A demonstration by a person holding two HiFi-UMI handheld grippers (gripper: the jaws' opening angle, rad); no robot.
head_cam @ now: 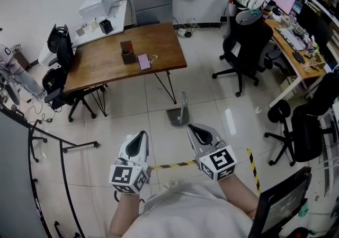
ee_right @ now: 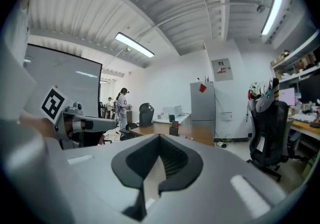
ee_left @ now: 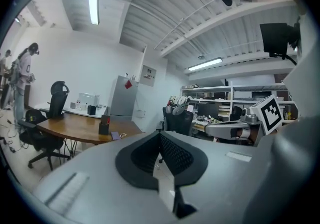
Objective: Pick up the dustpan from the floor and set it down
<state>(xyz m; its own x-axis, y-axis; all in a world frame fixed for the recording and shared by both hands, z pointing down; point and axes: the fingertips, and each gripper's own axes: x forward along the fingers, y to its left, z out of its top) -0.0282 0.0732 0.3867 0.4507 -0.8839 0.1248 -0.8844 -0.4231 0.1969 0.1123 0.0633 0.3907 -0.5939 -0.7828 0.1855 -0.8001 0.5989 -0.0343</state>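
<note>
The grey dustpan [head_cam: 177,115] stands on the tiled floor beside the front right leg of the wooden table [head_cam: 106,67], its handle upright. My two grippers are held close to my body, well short of the dustpan and not touching it. The left gripper [head_cam: 141,134] is at lower left and the right gripper [head_cam: 192,127] at lower right, both pointing roughly level across the room. In the left gripper view the left gripper [ee_left: 160,135] has its jaws together with nothing between them. In the right gripper view the right gripper [ee_right: 160,138] is likewise shut and empty. Neither gripper view shows the dustpan.
A black office chair [head_cam: 244,46] stands right of the table and another [head_cam: 59,78] at its left. A third chair [head_cam: 302,125] and a cluttered desk [head_cam: 296,51] fill the right side. Yellow-black tape [head_cam: 172,166] lies on the floor. A black rail [head_cam: 32,141] curves at left.
</note>
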